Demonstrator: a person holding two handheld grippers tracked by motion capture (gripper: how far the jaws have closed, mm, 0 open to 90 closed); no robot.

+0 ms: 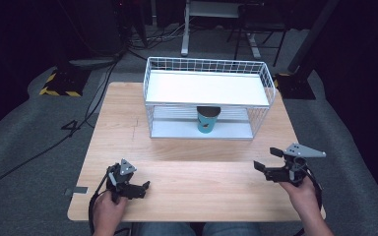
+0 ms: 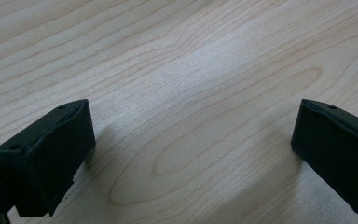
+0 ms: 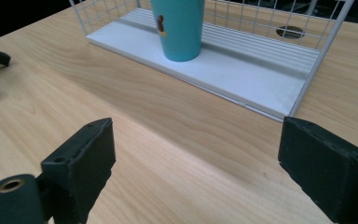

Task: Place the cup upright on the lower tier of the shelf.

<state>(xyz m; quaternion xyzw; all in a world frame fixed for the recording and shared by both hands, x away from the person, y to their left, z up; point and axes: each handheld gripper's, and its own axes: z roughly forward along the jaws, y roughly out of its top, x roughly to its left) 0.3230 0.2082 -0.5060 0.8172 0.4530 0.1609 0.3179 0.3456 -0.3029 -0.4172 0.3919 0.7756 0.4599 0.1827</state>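
Matt pale wood-grain table (image 1: 187, 177), white wire-mesh rack (image 1: 261, 73), smooth teal cup (image 3: 179, 28), matt black fingers (image 3: 81, 158).

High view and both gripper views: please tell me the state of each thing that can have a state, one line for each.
Left gripper: open, holds nothing, low over the table.
Right gripper: open, holds nothing, above the table.
Teal cup: upright on the lower shelf of the wire rack.
Upper shelf: bare.
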